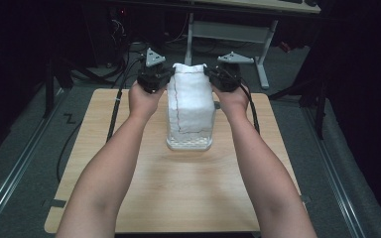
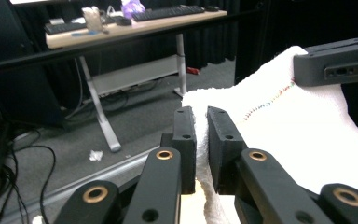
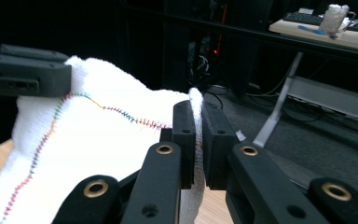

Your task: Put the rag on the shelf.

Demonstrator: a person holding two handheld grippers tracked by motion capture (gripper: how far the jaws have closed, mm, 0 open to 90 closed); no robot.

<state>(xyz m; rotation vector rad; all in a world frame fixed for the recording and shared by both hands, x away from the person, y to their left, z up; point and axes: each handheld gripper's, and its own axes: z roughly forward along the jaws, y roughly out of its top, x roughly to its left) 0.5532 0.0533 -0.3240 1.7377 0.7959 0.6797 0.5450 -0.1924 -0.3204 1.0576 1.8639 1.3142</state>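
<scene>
High view, white towel [image 1: 192, 99] draped over clear basket [image 1: 189, 144], possibly mesh, both grippers' jaws pinching its top corners.

Background desk [image 2: 135, 28] with keyboards [image 2: 168, 12]

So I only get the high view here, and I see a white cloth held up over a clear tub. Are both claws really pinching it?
Observer: Yes. In the left gripper view, the left gripper has its jaws closed on an edge of the white towel.
Operator: And the other claw?
Observer: The right gripper is also clamped on a thin towel edge, seen in its own view.
Operator: From above, the line on the cloth looks dark red. Is it?
Observer: Up close it is multicoloured stitching, running red, green, blue and orange along the towel.
Operator: Anything behind the table I can't make out?
Observer: A desk with two keyboards on it stands farther back.
</scene>
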